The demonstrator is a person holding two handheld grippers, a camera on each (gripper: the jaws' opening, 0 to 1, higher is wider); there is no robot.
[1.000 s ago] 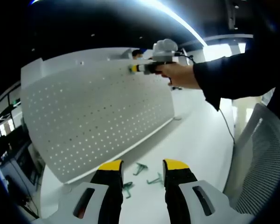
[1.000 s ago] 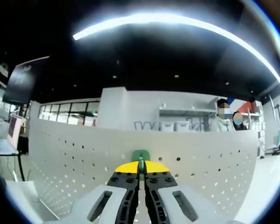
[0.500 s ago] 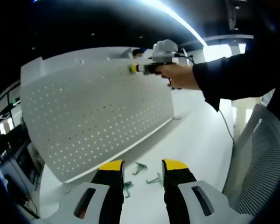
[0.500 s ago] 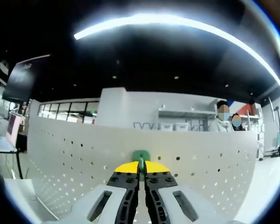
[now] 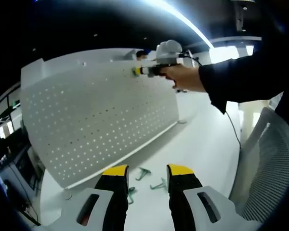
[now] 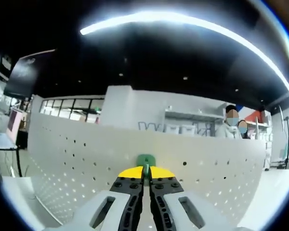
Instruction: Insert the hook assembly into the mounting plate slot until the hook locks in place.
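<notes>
Near the top edge of the white pegboard, a green hook sits pinched between the yellow tips of the right gripper, whose jaws are closed tight on it with only its rounded head showing above them. It is held nose-on to the board, presumably so its back can be fed straight into a hole or slot; whether it has gone in or locked cannot be told. In the left gripper view the same tool, the right gripper, reaches up to the board's upper edge in the person's hand, a dark sleeve behind it, and the pegboard stands upright on the white table, leaning back slightly.

Down at the board's foot, on the table, several spare green hooks lie loose, probably waiting their turn. The left gripper hangs low over them with its jaws apart and nothing between them, kept back, I judge, so the board and hooks stay in sight. A mesh chair back stands off the table's right edge.
</notes>
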